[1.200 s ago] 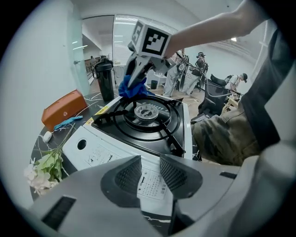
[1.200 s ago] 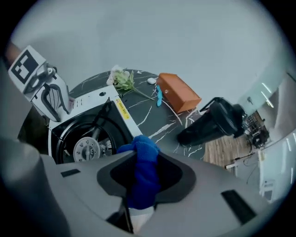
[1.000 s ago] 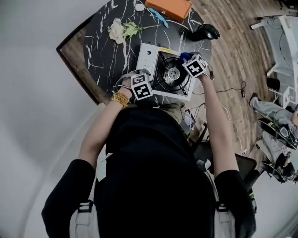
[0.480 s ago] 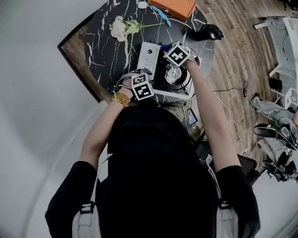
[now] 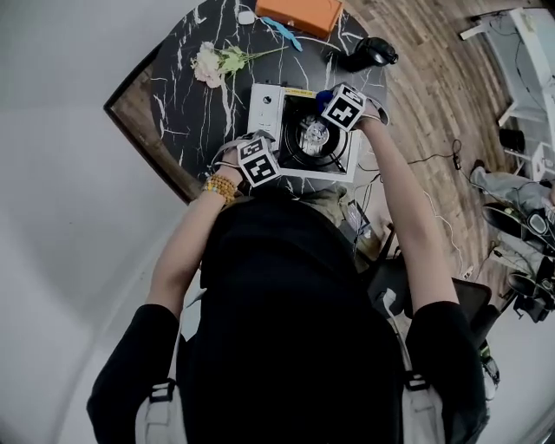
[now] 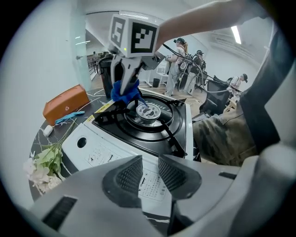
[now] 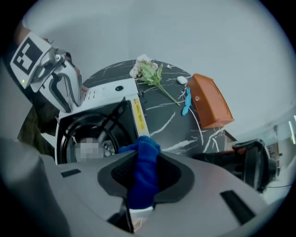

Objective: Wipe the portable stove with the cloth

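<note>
A white portable stove (image 5: 267,111) with a black burner (image 5: 314,134) stands on the dark marble table (image 5: 186,104). My right gripper (image 5: 331,99) is shut on a blue cloth (image 7: 144,169) and points down at the stove's far right part, beside the burner (image 6: 149,110). From the left gripper view the cloth (image 6: 125,92) hangs under the right gripper (image 6: 126,85) onto the pan support. My left gripper (image 6: 150,173) hovers over the stove's near control panel (image 6: 106,148). Its jaws are closing, with a narrow gap and nothing between the pads.
Behind the stove lie an orange pouch (image 5: 300,13), a blue strip (image 5: 284,33), a small white object (image 5: 246,17) and a pale flower (image 5: 212,61). A black object (image 5: 368,54) sits at the table's far right. The table edge runs close behind the person's body.
The right gripper swept the cloth left across the stove's far side, then came partway back right. The left gripper stayed at the stove's near edge.
</note>
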Available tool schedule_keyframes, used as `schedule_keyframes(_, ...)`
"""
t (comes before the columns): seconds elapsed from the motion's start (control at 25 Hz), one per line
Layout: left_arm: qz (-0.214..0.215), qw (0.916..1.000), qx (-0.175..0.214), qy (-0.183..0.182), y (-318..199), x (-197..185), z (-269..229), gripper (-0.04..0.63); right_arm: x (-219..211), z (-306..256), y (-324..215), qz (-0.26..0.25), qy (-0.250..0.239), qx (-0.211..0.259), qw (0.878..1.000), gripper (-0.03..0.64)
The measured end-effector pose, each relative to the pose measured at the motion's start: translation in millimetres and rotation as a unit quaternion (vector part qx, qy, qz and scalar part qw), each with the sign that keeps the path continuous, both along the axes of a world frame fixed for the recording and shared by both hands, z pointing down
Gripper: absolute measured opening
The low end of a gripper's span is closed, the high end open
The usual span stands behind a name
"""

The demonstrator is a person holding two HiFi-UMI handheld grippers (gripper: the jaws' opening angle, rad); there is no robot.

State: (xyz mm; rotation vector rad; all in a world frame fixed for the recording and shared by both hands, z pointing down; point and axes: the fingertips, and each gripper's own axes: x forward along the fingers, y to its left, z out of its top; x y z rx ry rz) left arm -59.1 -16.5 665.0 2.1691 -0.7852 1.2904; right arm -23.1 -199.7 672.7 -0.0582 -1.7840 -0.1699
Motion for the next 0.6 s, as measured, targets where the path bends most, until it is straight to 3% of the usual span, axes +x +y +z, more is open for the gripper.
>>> schedule_keyframes(0.16,0.0,1.0,-0.001,-0.002,0,0,1,0.106,28,0,-12,0.031,-0.002,0.012,0.999,0.08)
schedule_keyframes(0.28,0.0,1.0,-0.007,0.0,-1,0,0,0.106,29,-7,-20,0.072,-0.034,0.017,0.997,0.083)
schedule_keyframes(0.32,0.0,1.0,-0.01,0.0,0,0,0,0.106,34,-12,-29,0.115,-0.058,0.024,0.991,0.084)
schedule_keyframes(0.4,0.001,0.9999,-0.011,0.002,1,1,0,0.106,55,-27,-54,0.217,-0.11,0.053,0.969,0.084)
schedule_keyframes(0.44,0.002,0.9999,-0.01,0.002,0,1,-1,0.106,67,-34,-63,0.241,-0.121,0.073,0.96,0.084)
schedule_keyframes(0.52,0.003,1.0,-0.006,0.001,-3,0,-2,0.104,89,-30,-65,0.227,-0.092,0.102,0.964,0.084)
schedule_keyframes(0.6,0.002,1.0,-0.003,-0.001,-2,0,-2,0.104,101,-12,-47,0.203,-0.061,0.094,0.973,0.078)
